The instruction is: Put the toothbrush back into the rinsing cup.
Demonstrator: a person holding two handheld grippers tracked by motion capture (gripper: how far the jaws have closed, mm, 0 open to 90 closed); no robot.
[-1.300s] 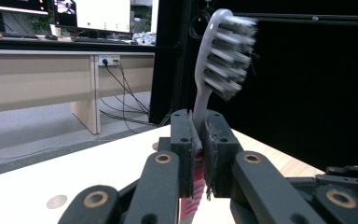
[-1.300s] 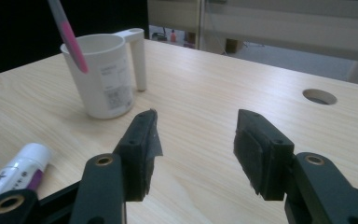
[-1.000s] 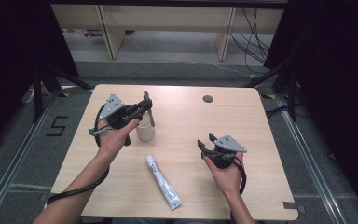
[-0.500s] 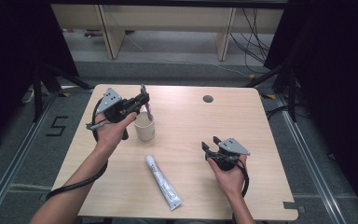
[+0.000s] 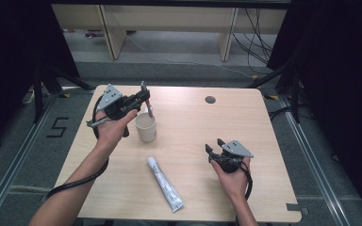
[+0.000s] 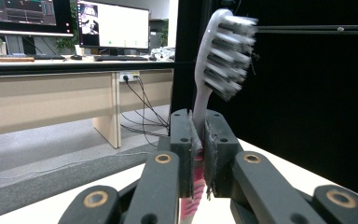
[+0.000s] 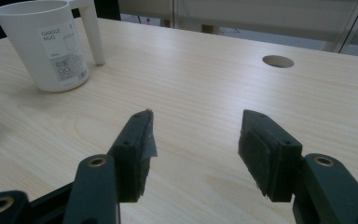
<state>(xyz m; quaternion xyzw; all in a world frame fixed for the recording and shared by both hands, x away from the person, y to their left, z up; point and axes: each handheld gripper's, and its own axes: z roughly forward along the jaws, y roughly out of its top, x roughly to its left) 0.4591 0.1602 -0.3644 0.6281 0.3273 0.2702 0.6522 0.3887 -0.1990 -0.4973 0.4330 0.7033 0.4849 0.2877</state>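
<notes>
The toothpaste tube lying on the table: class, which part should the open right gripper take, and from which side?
Probably its middle, from above. The toothpaste tube lies flat on the table, long and narrow, so the right gripper, jaws open, could straddle its narrow width. Its cap end and its flat crimped end look less secure.

A white-headed toothbrush (image 6: 214, 70) with white and grey bristles and a pink handle sits in the black left gripper (image 6: 199, 154), above a white mug (image 7: 51, 44) with a grey-printed label on the pale wood-grain table (image 5: 245, 122), near a white tube (image 5: 165, 183).
</notes>
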